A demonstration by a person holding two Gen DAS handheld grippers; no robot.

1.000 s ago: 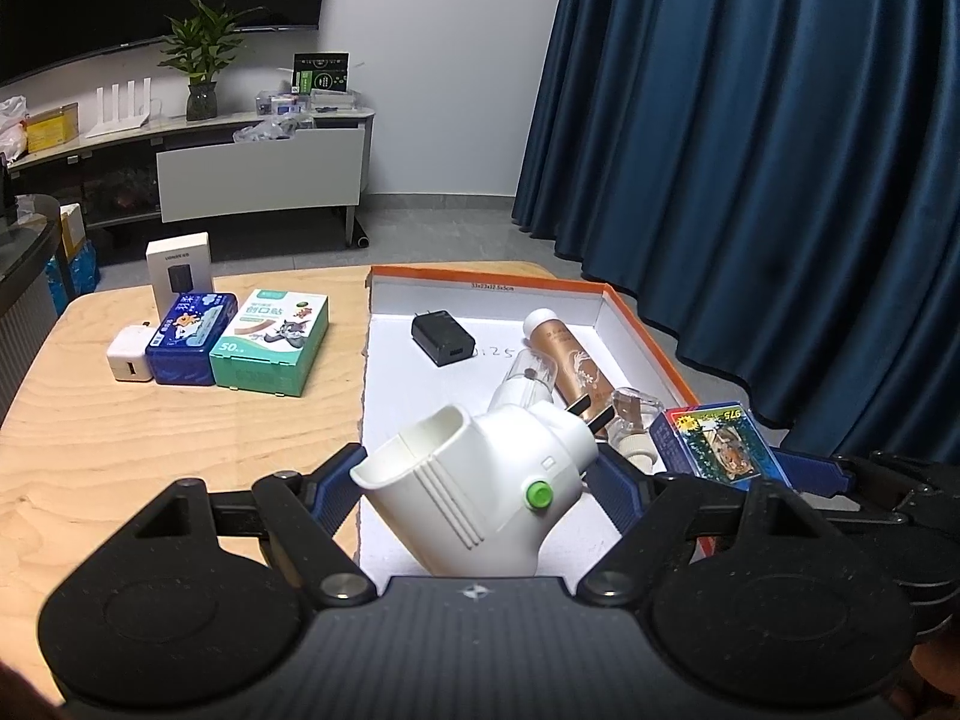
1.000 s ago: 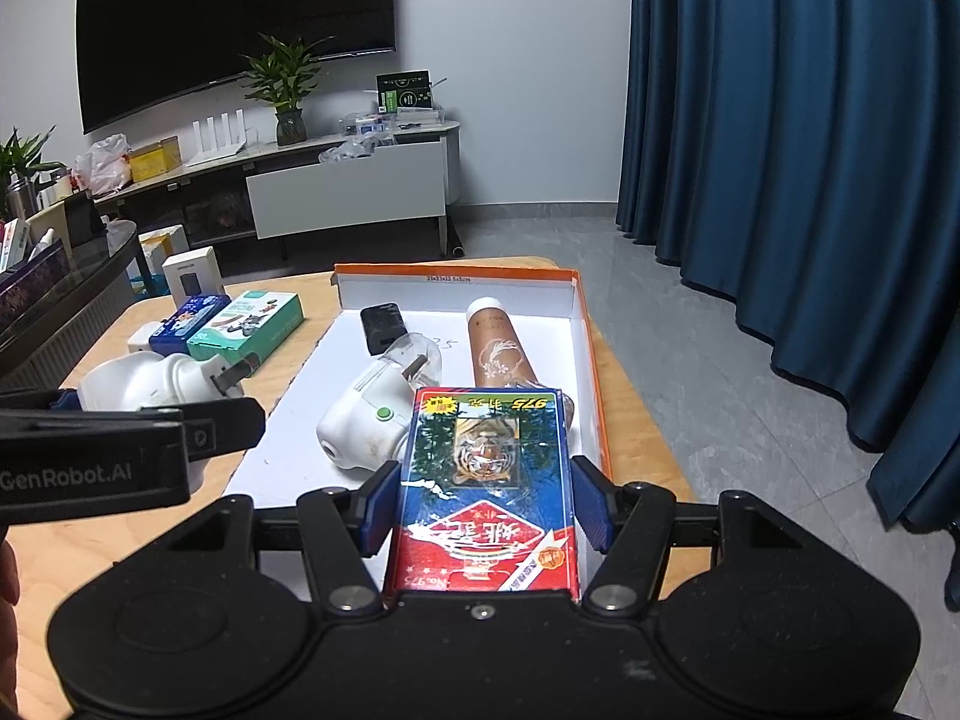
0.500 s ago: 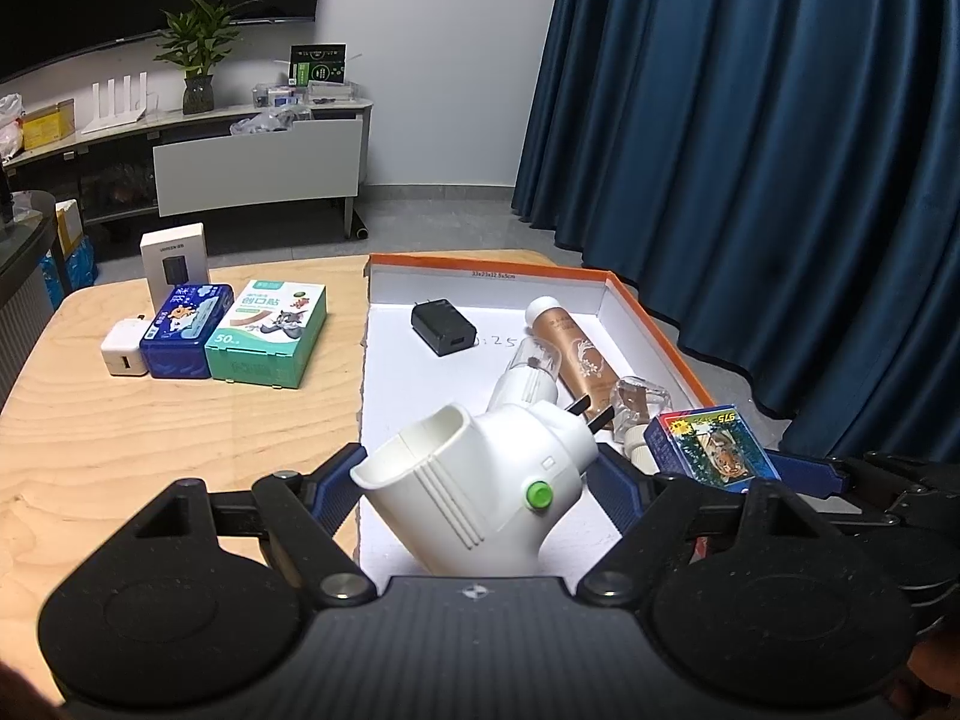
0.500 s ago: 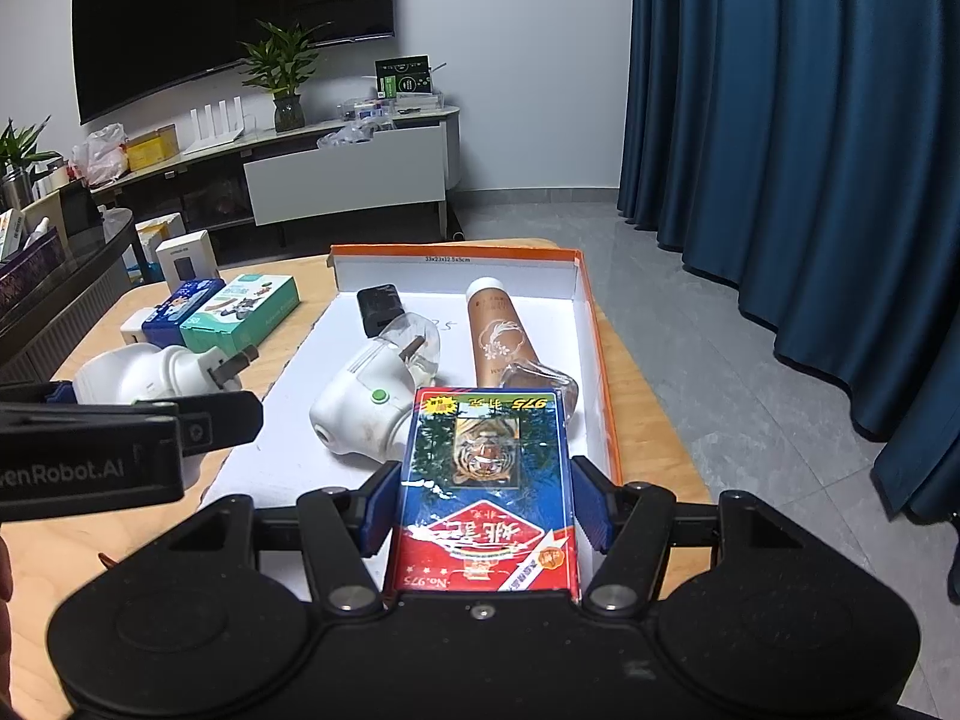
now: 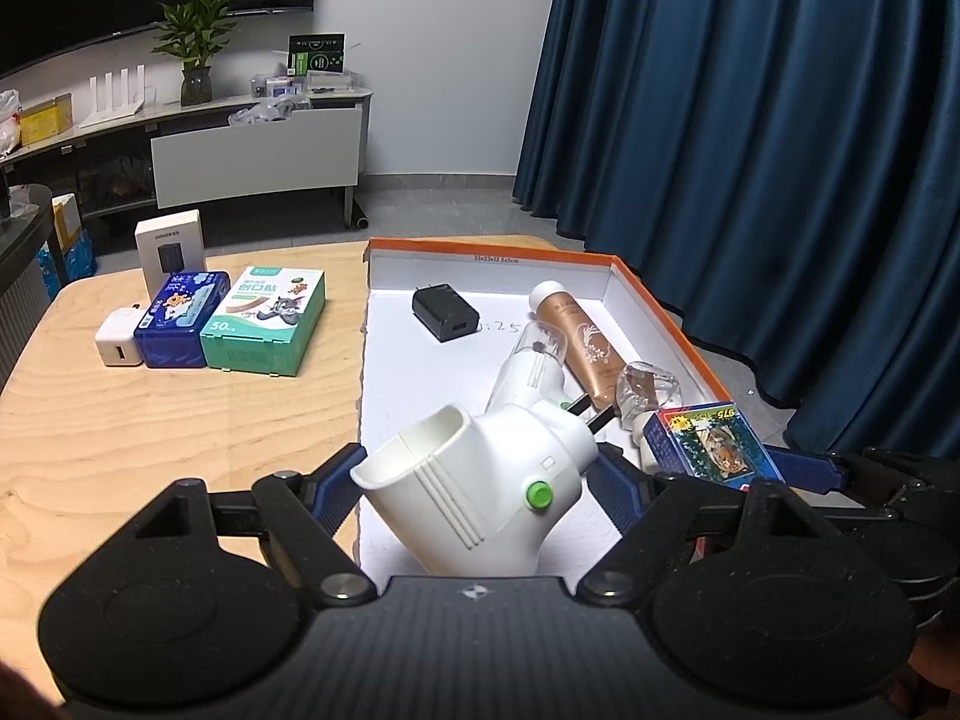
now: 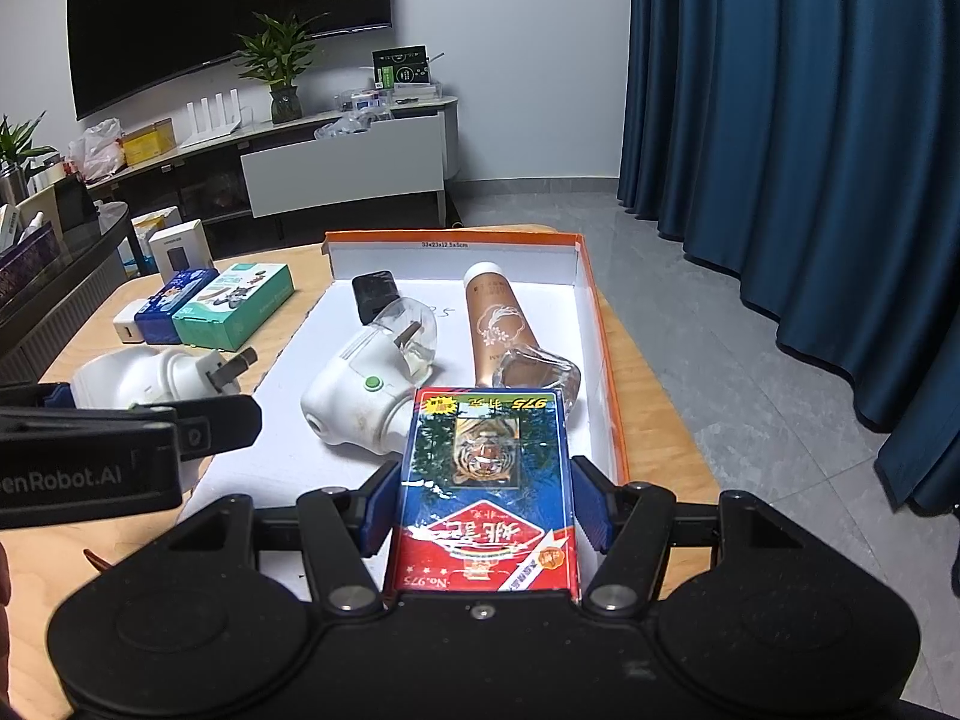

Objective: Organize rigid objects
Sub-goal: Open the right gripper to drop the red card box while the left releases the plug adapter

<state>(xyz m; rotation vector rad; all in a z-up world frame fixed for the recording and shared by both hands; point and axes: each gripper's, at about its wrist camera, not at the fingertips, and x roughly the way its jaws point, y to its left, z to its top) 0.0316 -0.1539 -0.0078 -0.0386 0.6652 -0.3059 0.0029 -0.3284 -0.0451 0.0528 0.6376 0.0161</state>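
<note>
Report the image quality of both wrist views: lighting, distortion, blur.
Left wrist view: dim indoor light, sharp, fisheye bends the curtain and dark corners vignette; the white plug-in device is bright but not blown out. Right wrist view: same dimness and bending, sharp, faint sheen on the card box.

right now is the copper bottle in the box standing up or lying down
Lying down. The copper bottle rests on its side on the white floor of the orange-rimmed box, white cap toward the far wall, beside a white plug-in device.
</note>
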